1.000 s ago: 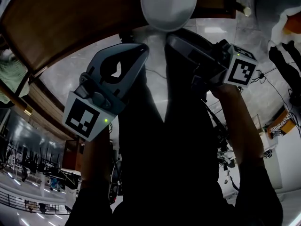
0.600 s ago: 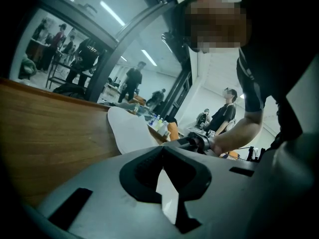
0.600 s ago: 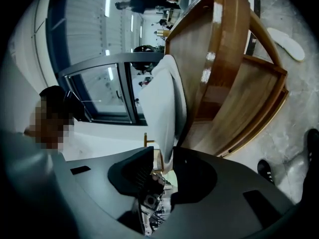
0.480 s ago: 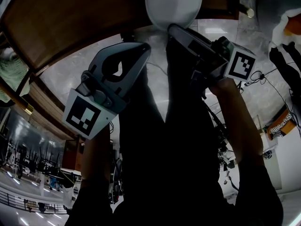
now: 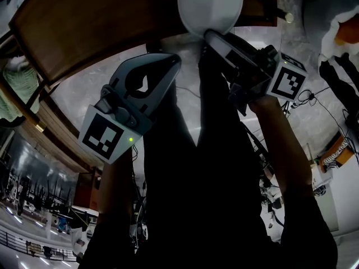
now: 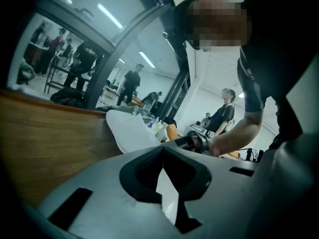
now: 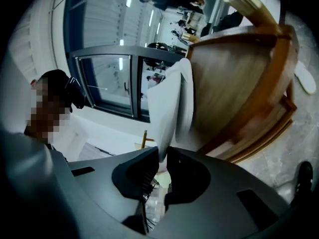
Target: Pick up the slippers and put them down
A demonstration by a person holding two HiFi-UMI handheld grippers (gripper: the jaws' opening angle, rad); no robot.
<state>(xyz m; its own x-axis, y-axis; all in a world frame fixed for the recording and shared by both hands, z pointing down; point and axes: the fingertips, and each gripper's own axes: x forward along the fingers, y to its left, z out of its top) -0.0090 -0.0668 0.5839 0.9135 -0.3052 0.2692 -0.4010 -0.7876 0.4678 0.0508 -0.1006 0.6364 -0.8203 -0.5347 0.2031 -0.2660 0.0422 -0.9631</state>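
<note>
Far left: wooden top [image 5: 95,27], brown, over pale marble floor [image 5: 78,91]. Next: left gripper [image 5: 171,60], level with the wood's edge, marker cube [image 5: 106,139] at its near end, green light on. Jaws together at the tips, nothing between them; same in the left gripper view [image 6: 162,151]. Well apart from the slipper, touching nothing. Centre: dark trousers [image 5: 196,178] filling the lower middle, a forearm behind each gripper. Top centre: white slipper [image 5: 210,4] lying on the wooden top, near end jutting past the edge. Seen flat on the wood [image 6: 45,143] from the left gripper view [image 6: 127,131]. Right of centre: right gripper [image 5: 207,33], tips at the slipper's near edge. Jaws just been closing, now pinched on that thin white edge, per the right gripper view [image 7: 162,156]. Slipper [image 7: 169,103] running straight ahead from the pads, wood [image 7: 229,83] just behind it. Right: second marker cube [image 5: 287,83] on that gripper.
</note>
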